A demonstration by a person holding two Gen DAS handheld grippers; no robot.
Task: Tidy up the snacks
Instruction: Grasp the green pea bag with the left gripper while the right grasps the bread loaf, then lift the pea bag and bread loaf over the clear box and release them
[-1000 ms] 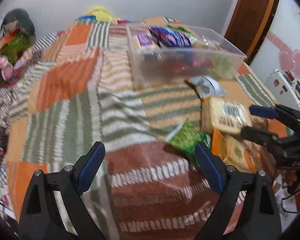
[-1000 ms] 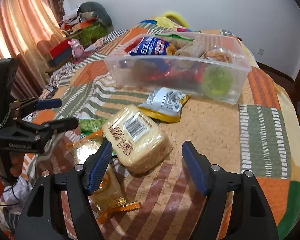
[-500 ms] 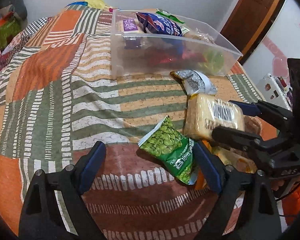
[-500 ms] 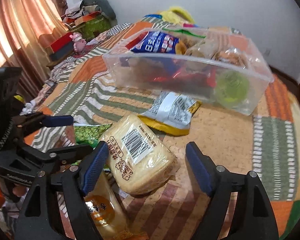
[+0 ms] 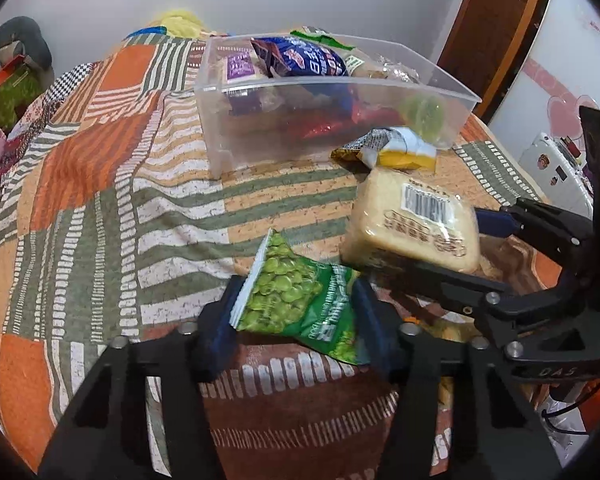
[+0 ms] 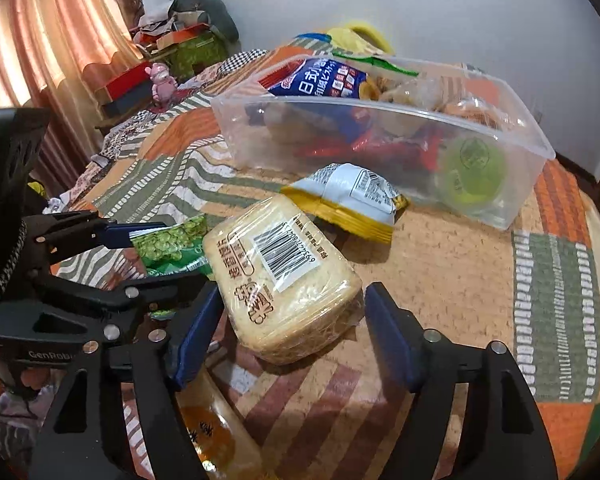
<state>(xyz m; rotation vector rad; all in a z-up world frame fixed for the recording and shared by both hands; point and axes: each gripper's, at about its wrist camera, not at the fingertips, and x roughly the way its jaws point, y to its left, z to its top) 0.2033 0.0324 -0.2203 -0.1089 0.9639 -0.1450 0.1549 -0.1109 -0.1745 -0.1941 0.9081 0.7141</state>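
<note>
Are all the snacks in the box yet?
Not yet. The clear box already holds several snacks. The left gripper is shut on the green pea bag. The right gripper sits open around the bread pack. The yellow packet lies outside.

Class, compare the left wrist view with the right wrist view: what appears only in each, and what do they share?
Only the left wrist view shows the brown wooden door and the left gripper from behind, its fingers around the green pea snack packet.

Only the right wrist view shows the pink curtains and an orange-labelled clear packet.

Both show the clear plastic bin and the pale wrapped barcode pack.
</note>
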